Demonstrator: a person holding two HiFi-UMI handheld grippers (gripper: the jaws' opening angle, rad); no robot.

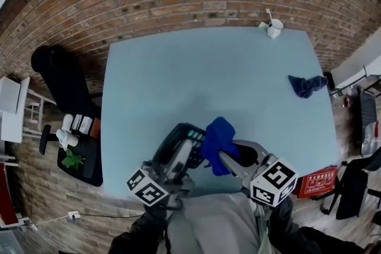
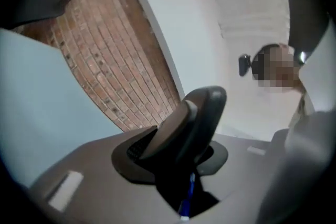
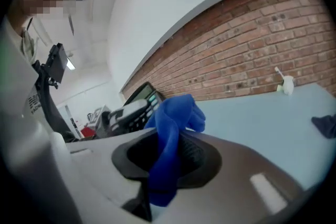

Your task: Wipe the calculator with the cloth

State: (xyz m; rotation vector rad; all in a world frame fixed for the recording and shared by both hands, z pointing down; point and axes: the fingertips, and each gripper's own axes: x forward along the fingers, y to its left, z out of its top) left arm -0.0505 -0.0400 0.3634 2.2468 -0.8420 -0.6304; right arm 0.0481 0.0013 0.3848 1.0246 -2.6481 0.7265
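A dark calculator (image 1: 181,143) with pale keys is held tilted above the near edge of the light blue table (image 1: 178,74). My left gripper (image 1: 177,159) is shut on its near end. In the left gripper view the calculator (image 2: 186,118) shows edge-on between the jaws. My right gripper (image 1: 224,155) is shut on a bright blue cloth (image 1: 218,135), which rests against the calculator's right side. In the right gripper view the cloth (image 3: 170,128) hangs bunched between the jaws, with the calculator (image 3: 137,102) just behind it on the left.
A second, darker blue cloth (image 1: 306,85) lies on the table's right side. A white cup (image 1: 274,28) stands at the far right corner. A black chair (image 1: 59,77) is beside the table's left edge, a red box (image 1: 317,181) on the floor at right.
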